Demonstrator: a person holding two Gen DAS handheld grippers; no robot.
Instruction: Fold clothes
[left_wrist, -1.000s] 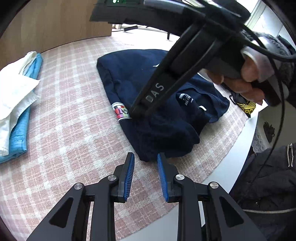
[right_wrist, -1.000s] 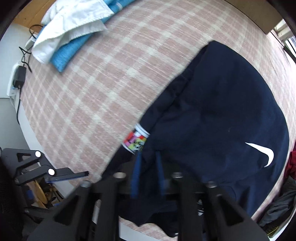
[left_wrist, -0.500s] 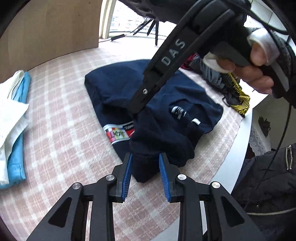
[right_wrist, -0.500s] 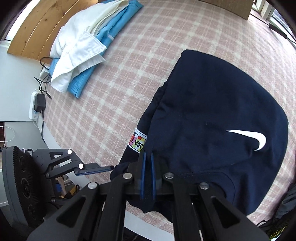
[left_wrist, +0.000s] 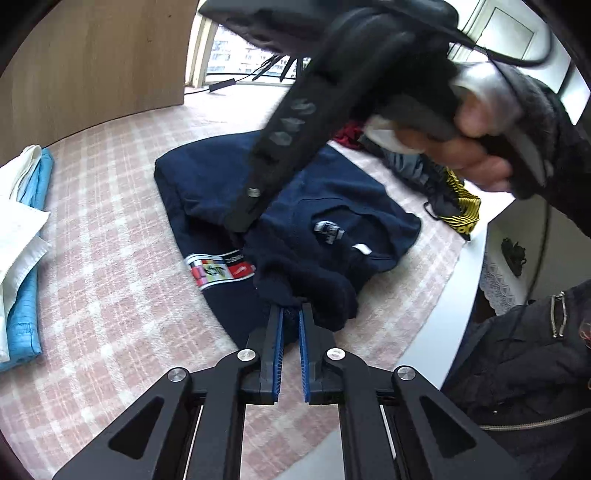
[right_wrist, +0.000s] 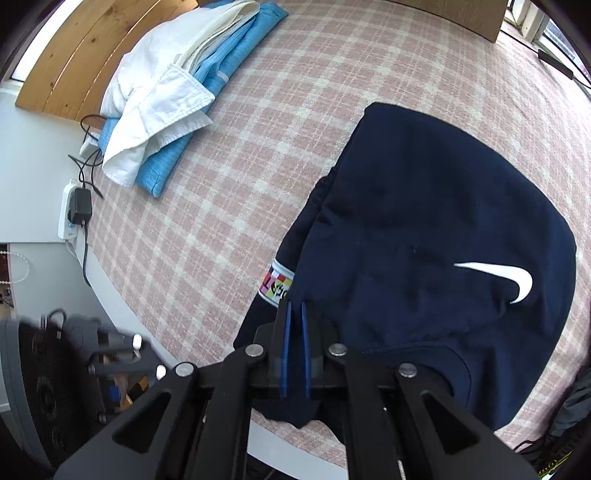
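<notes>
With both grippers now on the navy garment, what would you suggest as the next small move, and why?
Probably lift both grippers together and carry the gripped hem across toward the white swoosh logo. The left gripper and right gripper are each closed on the bunched near edge of the navy blue sweatshirt, which lies flat on the pink checked cloth.

bare checked cloth (right_wrist: 229, 206) left, folded stack (right_wrist: 166, 99) beyond

Checked table cover (right_wrist: 229, 206), navy sweatshirt (right_wrist: 424, 229), folded pile (right_wrist: 166, 96)

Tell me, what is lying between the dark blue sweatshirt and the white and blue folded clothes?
Only bare pink checked cloth, seen best from the right wrist, separates the navy sweatshirt from the folded pile.
</notes>
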